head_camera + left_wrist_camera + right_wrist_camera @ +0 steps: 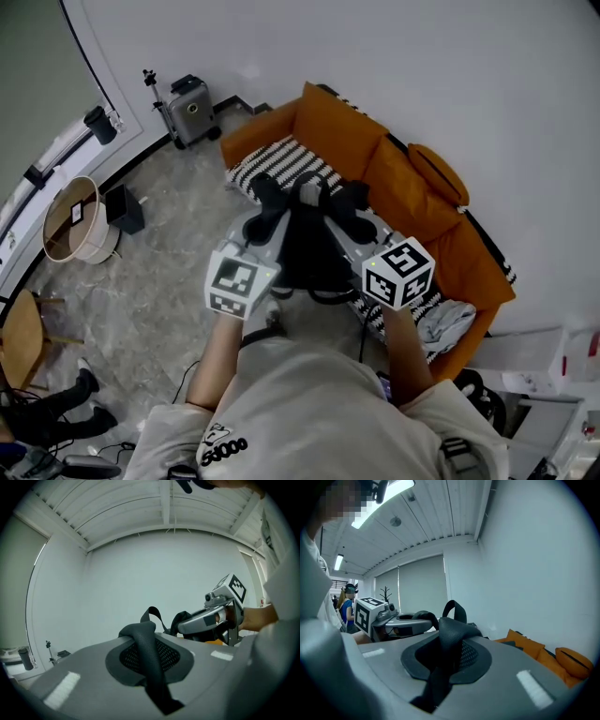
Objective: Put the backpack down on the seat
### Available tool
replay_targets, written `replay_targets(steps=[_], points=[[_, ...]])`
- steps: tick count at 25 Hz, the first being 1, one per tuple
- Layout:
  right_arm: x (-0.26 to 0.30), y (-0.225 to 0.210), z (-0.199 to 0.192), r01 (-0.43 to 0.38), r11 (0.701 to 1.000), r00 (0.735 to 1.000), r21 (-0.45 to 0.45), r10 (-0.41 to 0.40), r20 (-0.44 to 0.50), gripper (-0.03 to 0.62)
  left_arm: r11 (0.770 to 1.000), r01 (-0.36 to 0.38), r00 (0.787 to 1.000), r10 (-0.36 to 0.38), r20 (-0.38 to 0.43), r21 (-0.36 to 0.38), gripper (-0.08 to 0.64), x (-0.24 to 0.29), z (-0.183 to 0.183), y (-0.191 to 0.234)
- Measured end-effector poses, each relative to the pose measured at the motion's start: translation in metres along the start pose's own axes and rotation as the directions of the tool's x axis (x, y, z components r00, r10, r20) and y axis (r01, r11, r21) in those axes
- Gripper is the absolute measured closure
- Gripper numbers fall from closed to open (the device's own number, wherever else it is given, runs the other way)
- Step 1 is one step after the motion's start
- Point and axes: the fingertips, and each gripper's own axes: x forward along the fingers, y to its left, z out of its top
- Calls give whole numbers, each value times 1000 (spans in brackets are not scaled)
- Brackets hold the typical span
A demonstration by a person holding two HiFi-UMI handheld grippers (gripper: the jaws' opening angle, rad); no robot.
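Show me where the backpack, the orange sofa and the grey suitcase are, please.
backpack [307,246], head view, its black middle part.
orange sofa [336,133], head view, its back cushion.
grey suitcase [193,111], head view, its front side.

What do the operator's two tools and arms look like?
Left tool and right tool: grey moulded bodies, small white rectangles on the broad jaws, each carrying a white cube with black square markers. A thin black cable hangs below the right one. Short sleeves on a light T-shirt with black print.

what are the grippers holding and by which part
The backpack, by its shoulder straps: the left gripper is shut on one strap, and the right gripper is shut on the other strap.
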Motion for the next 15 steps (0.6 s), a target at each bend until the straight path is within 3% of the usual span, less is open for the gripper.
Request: replay_targets(steps=[15], points=[[113,-69,26,30,998,999,50,-28,-25,552,999,33,999,-34,-32,-36,529,78,-17,110]])
